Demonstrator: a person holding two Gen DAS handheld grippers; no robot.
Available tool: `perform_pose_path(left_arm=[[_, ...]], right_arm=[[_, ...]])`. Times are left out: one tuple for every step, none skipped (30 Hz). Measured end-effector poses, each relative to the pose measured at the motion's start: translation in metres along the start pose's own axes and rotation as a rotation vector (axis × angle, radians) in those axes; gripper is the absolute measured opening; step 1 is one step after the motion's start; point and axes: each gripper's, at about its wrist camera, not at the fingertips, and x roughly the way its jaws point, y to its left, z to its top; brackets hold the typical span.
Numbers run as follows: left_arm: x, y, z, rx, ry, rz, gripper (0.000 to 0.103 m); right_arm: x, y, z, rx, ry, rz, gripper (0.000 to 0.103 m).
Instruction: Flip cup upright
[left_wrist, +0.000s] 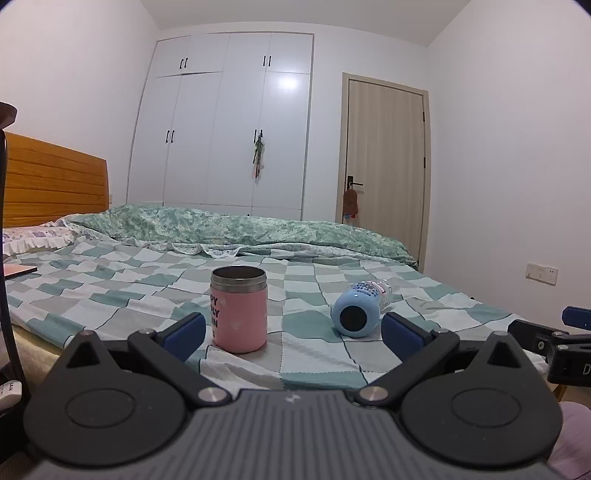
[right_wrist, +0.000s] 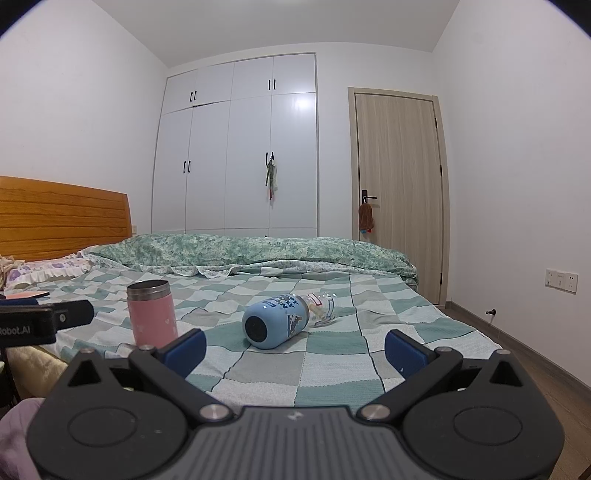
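The pink cup (left_wrist: 240, 312) stands upright, but right of it the blue cup (right_wrist: 275, 321) lies on its side, untouched, both the left gripper (left_wrist: 291, 332) and the right gripper (right_wrist: 293, 349) spread wide and empty.

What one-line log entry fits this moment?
blue cup: lying on bed | pink cup: upright | left gripper: open | right gripper: open

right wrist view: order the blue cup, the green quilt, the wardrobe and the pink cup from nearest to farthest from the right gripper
1. Blue cup, on its side, just ahead of the open right gripper. Pink cup, upright to the left: too close to call against the blue one.
2. Green quilt, bunched along the bed's far edge.
3. Wardrobe, against the back wall.
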Motion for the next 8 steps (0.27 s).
perform_pose_path(left_arm=[[-0.0003, 0.0004, -0.0003, 0.0, -0.001, -0.007, 0.103], [-0.0004, 0.0001, -0.0005, 0.0, -0.001, -0.01, 0.103], [-0.0007, 0.0, -0.0005, 0.001, -0.001, -0.01, 0.103], [-0.0009, -0.0002, -0.0004, 0.002, -0.001, -0.01, 0.103], [-0.001, -0.0003, -0.0004, 0.003, -0.003, -0.01, 0.103], [-0.0013, -0.0006, -0.0002, 0.006, -0.006, -0.007, 0.103], [-0.0016, -0.0009, -0.0001, 0.008, -0.008, -0.006, 0.103], [-0.0017, -0.0007, 0.0, 0.008, -0.007, -0.007, 0.103]], right_arm=[[0.0, -0.0003, 0.0001, 0.0, 0.0, 0.0, 0.103], [0.0, -0.0004, 0.0001, 0.001, 0.0, 0.0, 0.103], [0.0, 0.0, 0.0, 0.0, 0.001, 0.0, 0.103], [-0.0001, -0.0002, 0.0001, 0.0, 0.0, 0.0, 0.103], [-0.0003, -0.0006, -0.0004, 0.0, 0.0, 0.0, 0.103], [-0.0006, -0.0002, -0.0005, 0.0, 0.0, 0.0, 0.103], [-0.0004, -0.0004, -0.0004, 0.0, -0.001, 0.0, 0.103], [-0.0003, -0.0006, -0.0007, 0.0, -0.001, 0.001, 0.103]])
